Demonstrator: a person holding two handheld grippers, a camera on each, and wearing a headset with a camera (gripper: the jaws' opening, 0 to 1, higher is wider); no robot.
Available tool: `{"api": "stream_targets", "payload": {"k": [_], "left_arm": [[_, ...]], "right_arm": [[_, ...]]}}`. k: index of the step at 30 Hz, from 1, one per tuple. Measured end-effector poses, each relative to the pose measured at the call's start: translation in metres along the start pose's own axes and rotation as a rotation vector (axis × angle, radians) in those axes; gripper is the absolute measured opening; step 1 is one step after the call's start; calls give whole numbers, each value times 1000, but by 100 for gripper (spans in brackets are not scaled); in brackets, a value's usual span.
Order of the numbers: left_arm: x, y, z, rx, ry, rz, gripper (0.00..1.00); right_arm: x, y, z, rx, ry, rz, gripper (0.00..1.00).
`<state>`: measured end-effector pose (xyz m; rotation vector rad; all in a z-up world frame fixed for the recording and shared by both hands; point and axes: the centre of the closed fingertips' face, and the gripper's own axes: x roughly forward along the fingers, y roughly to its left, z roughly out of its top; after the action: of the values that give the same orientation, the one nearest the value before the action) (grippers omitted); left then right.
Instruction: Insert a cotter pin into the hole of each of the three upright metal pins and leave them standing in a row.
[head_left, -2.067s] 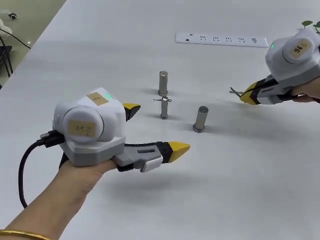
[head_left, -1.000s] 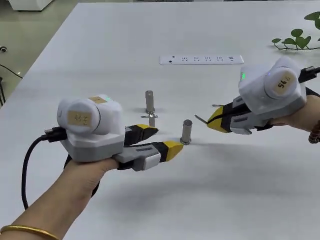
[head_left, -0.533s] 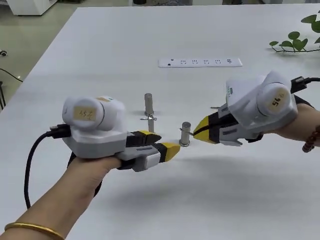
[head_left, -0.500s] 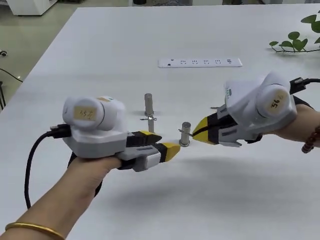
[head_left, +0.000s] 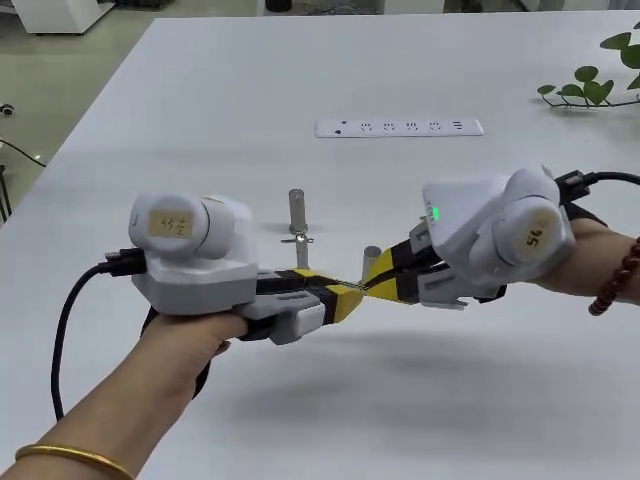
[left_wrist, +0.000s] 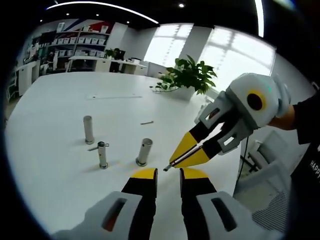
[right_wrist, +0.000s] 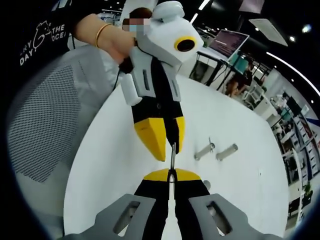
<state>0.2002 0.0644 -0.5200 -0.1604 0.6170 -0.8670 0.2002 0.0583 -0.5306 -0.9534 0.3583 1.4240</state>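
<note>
White workbench (head_left: 480, 400) runs wide and bare toward a power strip (head_left: 398, 127) at the far side and a leafy plant (head_left: 590, 85) at the far right. My left claw (head_left: 328, 287) and right claw (head_left: 385, 282) meet tip to tip near its middle.

The right claw is pressed together on a cotter pin (left_wrist: 182, 157), which pokes out of its tips toward the left claw. The left claw's jaws stand a little apart with nothing between them. The cotter pin's free end sits just at that gap, and I cannot tell whether it touches.

Three upright pins stand beyond. The far pin (head_left: 297, 207) is bare. The middle pin (head_left: 300, 245) already carries a cross-piece through its top. The nearest pin (left_wrist: 144, 152) is bare and sits just behind the claws. A spare cotter pin (left_wrist: 146, 122) lies loose further right.

I judge the cotter pin light, stiff and slick, a thin wire that will swivel in a loose pinch. It is best held close to its head, leaving the legs free to enter the hole. The upright pins look heavy for their size but narrow-footed, so a sideways shove could topple one.

A tan tape label (head_left: 168, 227) on the left claw and another (head_left: 533, 236) on the right carry handwritten digits I cannot read surely.
</note>
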Motion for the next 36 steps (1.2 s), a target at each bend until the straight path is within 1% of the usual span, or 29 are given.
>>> {"api": "stream_targets", "payload": {"k": [4, 9, 11, 13, 17, 19, 21, 24, 26, 30, 33, 36], "left_arm": [[0, -3, 0, -9, 0, -15, 8], [1, -4, -1, -34, -2, -20, 6], [1, -4, -2, -39, 0, -21, 4], [1, -3, -2, -40, 0, -20, 0], [1, -2, -3, -47, -2, -25, 0], [0, -3, -4, -23, 1, -30, 0], [-1, -4, -4, 30, 1, -31, 0], [-1, -2, -3, 64, -7, -19, 0], [0, -2, -3, 75, -9, -17, 0], [0, -1, -2, 74, -12, -17, 0], [0, -2, -1, 86, -10, -18, 0], [0, -2, -2, 98, -11, -20, 0]], "right_arm": [[1, 1, 3, -20, -3, 2, 0], [2, 3, 6, -56, 7, 6, 0], [3, 3, 7, -58, 7, 5, 0], [3, 4, 7, -60, 6, 6, 0], [3, 4, 7, -70, 14, 4, 0], [3, 5, 7, -76, 16, 6, 0], [4, 6, 7, -74, 16, 8, 0], [4, 5, 8, -59, 14, -1, 0], [4, 4, 7, -54, 14, -4, 0], [3, 3, 7, -50, 13, -15, 0], [3, 3, 8, -20, 8, -13, 0], [3, 3, 7, -8, 8, -15, 0]]}}
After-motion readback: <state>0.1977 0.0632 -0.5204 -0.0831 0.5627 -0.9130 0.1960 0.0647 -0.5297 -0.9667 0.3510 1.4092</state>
